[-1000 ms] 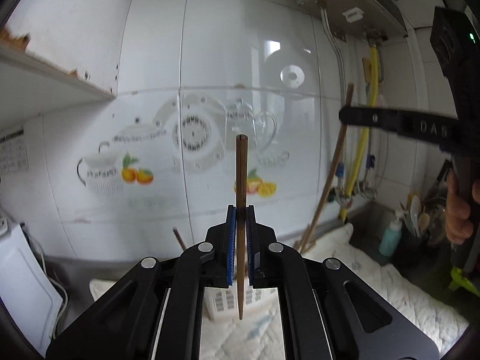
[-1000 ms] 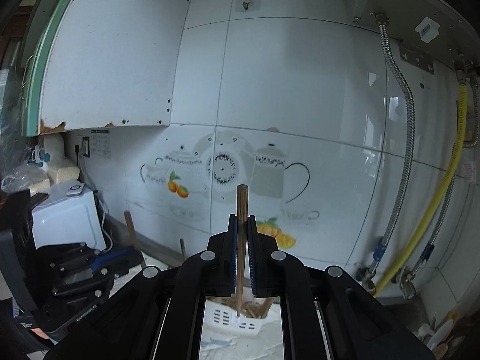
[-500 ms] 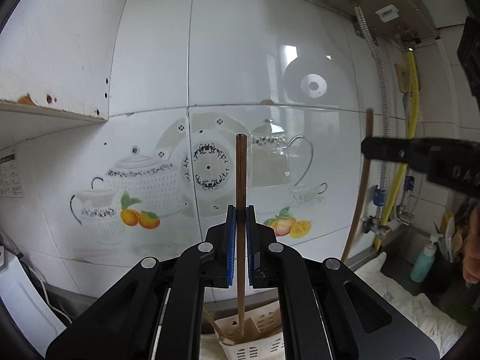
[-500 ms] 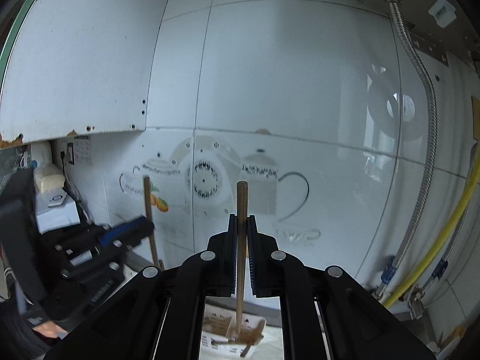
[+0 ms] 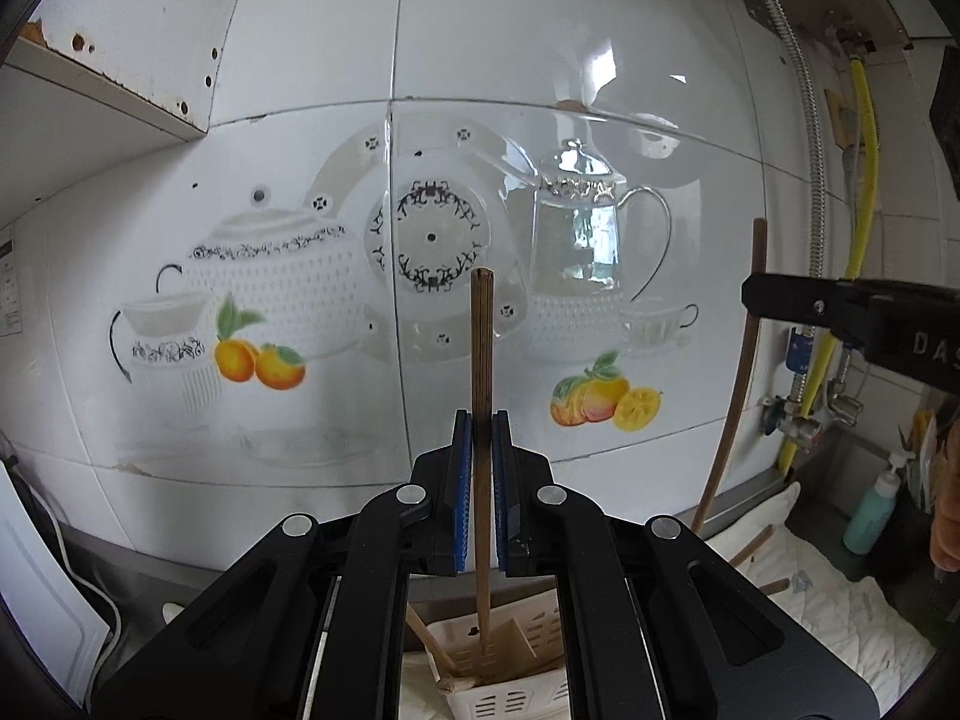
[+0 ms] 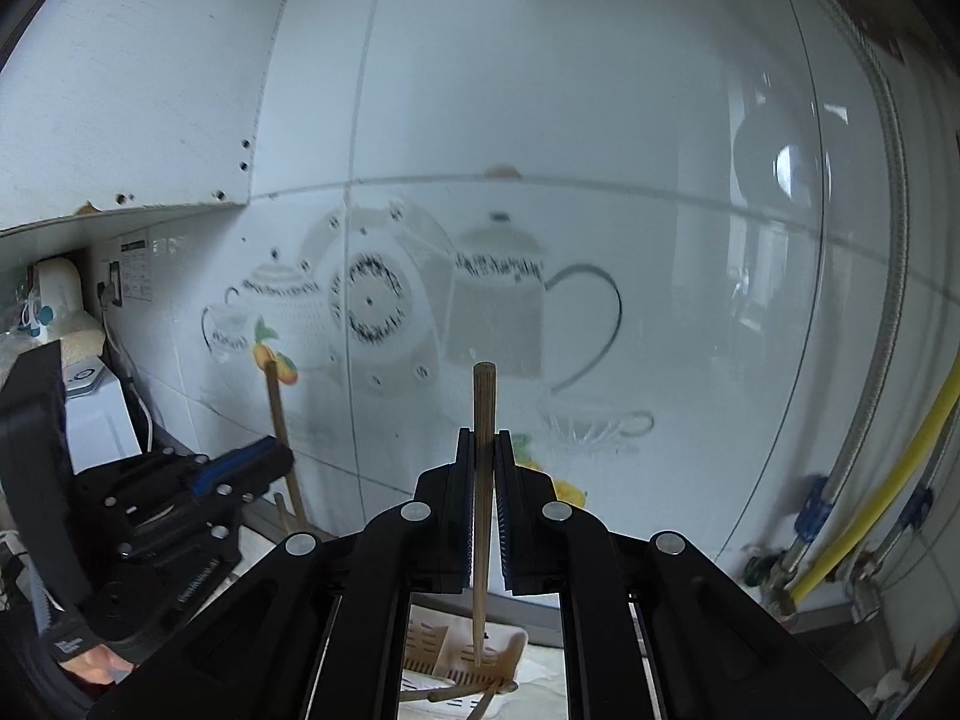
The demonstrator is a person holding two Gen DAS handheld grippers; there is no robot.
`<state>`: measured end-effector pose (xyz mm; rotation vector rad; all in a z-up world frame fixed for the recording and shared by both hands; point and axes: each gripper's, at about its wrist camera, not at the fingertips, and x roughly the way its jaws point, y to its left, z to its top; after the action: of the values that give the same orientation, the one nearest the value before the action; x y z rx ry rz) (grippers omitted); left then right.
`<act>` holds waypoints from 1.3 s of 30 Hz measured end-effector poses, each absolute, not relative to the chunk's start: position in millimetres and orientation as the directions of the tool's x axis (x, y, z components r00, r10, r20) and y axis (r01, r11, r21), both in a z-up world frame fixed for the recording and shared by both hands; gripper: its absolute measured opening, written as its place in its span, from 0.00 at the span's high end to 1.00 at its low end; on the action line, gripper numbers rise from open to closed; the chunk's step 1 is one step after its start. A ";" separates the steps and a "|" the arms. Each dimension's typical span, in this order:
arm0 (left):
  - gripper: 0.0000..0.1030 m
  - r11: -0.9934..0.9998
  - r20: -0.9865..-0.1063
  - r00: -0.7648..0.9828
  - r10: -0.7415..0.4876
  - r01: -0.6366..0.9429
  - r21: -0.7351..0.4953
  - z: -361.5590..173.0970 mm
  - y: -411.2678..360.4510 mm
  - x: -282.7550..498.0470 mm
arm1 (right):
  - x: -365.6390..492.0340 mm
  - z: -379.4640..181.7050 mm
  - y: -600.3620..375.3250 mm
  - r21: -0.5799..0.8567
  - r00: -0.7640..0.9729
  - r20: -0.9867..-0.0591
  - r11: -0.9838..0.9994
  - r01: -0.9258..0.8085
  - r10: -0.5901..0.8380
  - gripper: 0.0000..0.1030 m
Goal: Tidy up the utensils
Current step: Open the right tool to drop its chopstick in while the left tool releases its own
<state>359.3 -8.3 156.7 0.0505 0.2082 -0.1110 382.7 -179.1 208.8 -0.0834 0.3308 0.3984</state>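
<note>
Item 1. Left gripper (image 5: 478, 492): fingers clamped on a chopstick (image 5: 482, 372). Long axis upright; blunt end points up past the fingers, thin end points down. Thin end sits over, perhaps just inside, the holder (image 5: 510, 669); contact with its floor cannot be told.

Item 2. Right gripper (image 6: 484, 510): fingers clamped on a second chopstick (image 6: 483, 420). Long axis upright, blunt end up, tip down. Tip hangs above the holder (image 6: 462, 651), apparently not yet inside.

Item 3. Holder: pale slotted basket standing on a white cloth (image 5: 828, 594) on the bench, directly below both grippers. A few sticks already lean in it; others lie loose on the cloth.

Item 4. Governing relation: the holder lies straight down from each pair of fingers, in line with each chopstick's long axis. Judged from the tips, the left gripper is the nearer to delivery.

Item 5. Judged next move: straight descent, then release. Risk: a tip catching the rim or the leaning sticks.
</note>
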 end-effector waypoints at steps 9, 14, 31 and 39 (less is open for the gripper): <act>0.94 0.991 -0.229 0.967 -0.116 0.128 0.040 146.1 -10.6 361.6 | 393.9 178.4 -179.5 0.001 0.850 -0.380 0.920 -0.393 0.364 0.94; 0.94 0.991 -0.241 0.964 -0.115 0.128 0.041 142.4 -10.9 361.5 | 397.4 161.0 -180.4 0.015 0.832 -0.418 0.919 -0.394 0.364 0.93; 0.62 0.992 -0.214 0.970 -0.119 0.123 0.003 149.7 3.6 329.2 | 377.6 149.5 -189.3 0.010 0.835 -0.427 0.925 -0.379 0.347 0.67; 0.32 0.993 -0.211 0.971 -0.116 0.117 -0.010 146.9 13.2 280.2 | 334.3 160.5 -193.9 0.014 0.852 -0.389 0.927 -0.374 0.350 0.47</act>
<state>280.2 13.2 146.9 0.0023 0.2125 -0.1178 334.3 -193.9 160.5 -0.0625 0.3975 0.3809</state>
